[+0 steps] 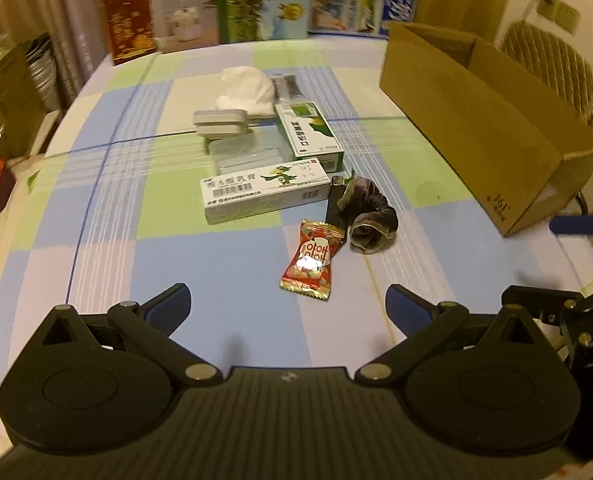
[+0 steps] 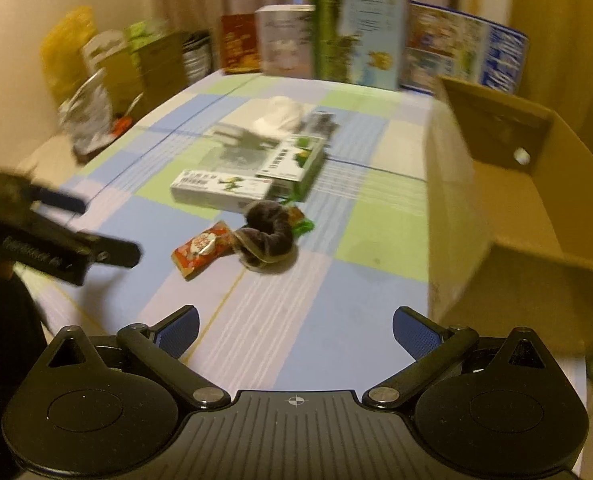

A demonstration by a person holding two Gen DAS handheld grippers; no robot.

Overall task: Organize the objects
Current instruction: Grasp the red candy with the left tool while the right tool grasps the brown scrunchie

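Both grippers, left [image 1: 287, 306] and right [image 2: 295, 330], jaws spread, empty; red candy packet [image 1: 311, 260] touching dark scrunchie [image 1: 370, 220].

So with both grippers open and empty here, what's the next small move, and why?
Probably ease the left gripper forward and down onto the red snack packet. It lies nearest, almost centred between the open fingers and clear of the dark scrunchie. The cardboard box stands open to the right, a likely place for it.
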